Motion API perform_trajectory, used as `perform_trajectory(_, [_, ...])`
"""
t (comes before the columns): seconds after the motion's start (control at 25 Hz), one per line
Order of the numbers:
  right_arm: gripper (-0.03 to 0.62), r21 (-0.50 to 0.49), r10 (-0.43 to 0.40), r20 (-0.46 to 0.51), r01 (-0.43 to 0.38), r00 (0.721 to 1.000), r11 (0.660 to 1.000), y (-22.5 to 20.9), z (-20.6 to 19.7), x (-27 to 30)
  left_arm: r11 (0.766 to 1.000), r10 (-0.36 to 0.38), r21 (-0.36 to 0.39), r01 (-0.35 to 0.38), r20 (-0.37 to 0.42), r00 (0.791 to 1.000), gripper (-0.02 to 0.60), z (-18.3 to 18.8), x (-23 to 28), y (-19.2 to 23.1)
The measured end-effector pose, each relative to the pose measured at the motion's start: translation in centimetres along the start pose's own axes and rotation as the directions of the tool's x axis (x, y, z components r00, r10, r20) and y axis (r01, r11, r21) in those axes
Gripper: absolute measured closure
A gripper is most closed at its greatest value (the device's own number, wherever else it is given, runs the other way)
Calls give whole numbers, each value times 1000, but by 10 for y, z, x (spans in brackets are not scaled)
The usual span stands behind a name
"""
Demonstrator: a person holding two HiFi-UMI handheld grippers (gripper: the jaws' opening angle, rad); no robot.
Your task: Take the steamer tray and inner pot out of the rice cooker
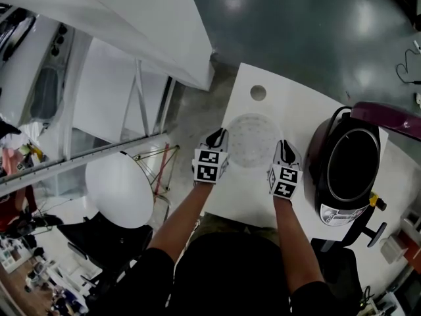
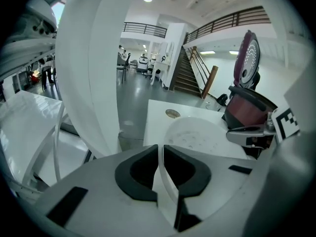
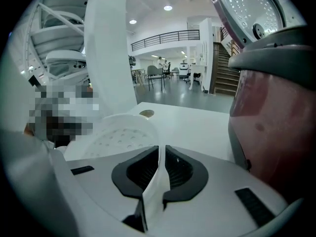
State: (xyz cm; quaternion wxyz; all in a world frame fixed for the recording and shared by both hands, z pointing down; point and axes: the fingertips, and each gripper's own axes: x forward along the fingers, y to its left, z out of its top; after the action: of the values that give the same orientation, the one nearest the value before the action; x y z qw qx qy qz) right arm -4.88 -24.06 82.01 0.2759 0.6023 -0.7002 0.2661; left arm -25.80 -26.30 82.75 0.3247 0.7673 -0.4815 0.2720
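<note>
The translucent white steamer tray [image 1: 252,139] is over the white table [image 1: 296,104], left of the rice cooker [image 1: 329,210]; I cannot tell whether it touches the top. My left gripper [image 1: 220,139] is shut on its left rim and my right gripper [image 1: 281,149] on its right rim. In the left gripper view a thin white rim sits pinched at the left gripper [image 2: 160,158], with the perforated tray [image 2: 196,134] ahead. The right gripper [image 3: 161,165] pinches the rim the same way, beside the tray [image 3: 122,132]. The cooker stands open, its lid [image 1: 389,118] raised and the inner pot [image 1: 331,176] inside.
A round cable hole [image 1: 258,92] marks the table's far side. The dark red cooker body [image 3: 274,122] is close on the right of the right gripper. A round white table [image 1: 122,188] and a white slanted structure [image 1: 141,25] stand to the left, over grey floor.
</note>
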Motion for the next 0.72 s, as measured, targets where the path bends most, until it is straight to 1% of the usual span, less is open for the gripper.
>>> perform_trajectory(0.08, [563,44,20,-10,-20,1000,999,2,0,-4,1000,-7,-12,7,-7,1000,552,2,-3,-1])
perform_trajectory(0.16, [557,66,31,2,-32,1000,997,2,8,-10,999,-30,-33,30,12,999,541,10,-8,-3])
perform_trajectory(0.28, [557,46,41,43,-43,998,998,6,25,-27,998,-41,-42,42,43,998,513,22,-23,-5])
perform_trajectory(0.44, [557,17,90,110,-92,990,996,22,50,-58,997,-63,-34,66,97,993,511,37,-56,-21])
perform_trajectory(0.52, [559,2,129,151,-130,980,991,34,62,-77,995,-86,-37,92,129,988,512,44,-76,-33])
perform_trajectory(0.6, [572,-14,157,179,-157,971,988,44,71,-97,992,-109,-40,117,159,981,535,49,-96,-46])
perform_trajectory(0.72, [588,-18,175,197,-175,965,984,52,77,-129,987,-147,-29,155,196,970,564,55,-123,-68])
